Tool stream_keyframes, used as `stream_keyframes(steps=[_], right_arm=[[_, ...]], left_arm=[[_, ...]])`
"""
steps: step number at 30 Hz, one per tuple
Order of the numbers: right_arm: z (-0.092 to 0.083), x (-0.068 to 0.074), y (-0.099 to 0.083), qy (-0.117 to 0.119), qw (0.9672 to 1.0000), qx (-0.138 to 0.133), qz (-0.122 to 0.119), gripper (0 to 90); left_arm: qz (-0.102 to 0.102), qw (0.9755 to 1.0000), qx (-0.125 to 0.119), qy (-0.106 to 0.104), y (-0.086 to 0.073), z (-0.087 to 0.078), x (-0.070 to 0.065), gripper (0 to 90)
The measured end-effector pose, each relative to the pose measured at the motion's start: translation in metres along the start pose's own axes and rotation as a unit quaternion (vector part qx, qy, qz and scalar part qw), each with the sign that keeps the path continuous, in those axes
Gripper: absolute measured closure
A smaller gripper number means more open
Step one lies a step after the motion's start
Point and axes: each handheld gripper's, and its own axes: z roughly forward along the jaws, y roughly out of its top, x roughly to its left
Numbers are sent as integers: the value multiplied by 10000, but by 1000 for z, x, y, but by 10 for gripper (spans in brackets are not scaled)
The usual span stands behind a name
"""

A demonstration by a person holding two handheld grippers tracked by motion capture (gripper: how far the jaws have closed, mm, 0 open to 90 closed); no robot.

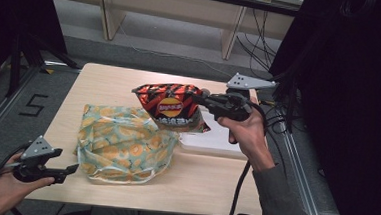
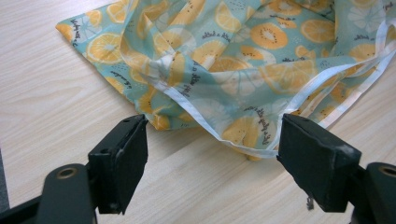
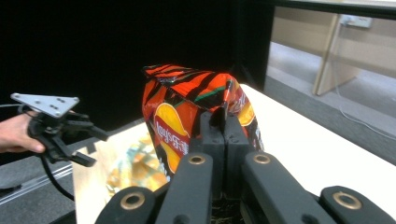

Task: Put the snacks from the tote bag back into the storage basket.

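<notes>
While the right gripper [image 1: 202,99] pinches a glossy, crinkled chip bag [image 1: 172,106] aloft at the table's [image 1: 110,77] two o'clock, the left gripper [image 1: 69,170] gapes empty at seven o'clock beside a rumpled citrus-print fabric bag [image 1: 121,143]

The chip bag [image 1: 173,106] is glossy, crinkled foil-like film. The fruit-print bag [image 1: 121,143] looks like thin, soft, slightly sheeny cloth with smooth white edging. The tabletop [image 1: 105,82] is pale, matt wood-grain laminate. Each tool's jaws are matt black plastic, the plate [image 1: 249,81] dull grey metal.
</notes>
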Motion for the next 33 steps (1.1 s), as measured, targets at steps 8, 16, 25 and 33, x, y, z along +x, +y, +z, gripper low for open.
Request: stream_keyframes(steps=[8, 16, 25, 33], right_arm=[[-18, -23, -14, -231, 9993, 110, 256, 900], [-25, -46, -32, -454, 9983, 196, 310, 900], [-27, -64, -53, -550, 9961, 309, 617, 900], [-31, -69, -71, -384, 9938, 363, 977, 900]], left_arm=[[199, 9998, -87, 19, -1, 3, 6, 230], [256, 9996, 61, 52, -3, 5, 7, 230], [163, 9998, 75, 11, -4, 8, 7, 227], [87, 9999, 83, -2, -5, 9, 7, 227]])
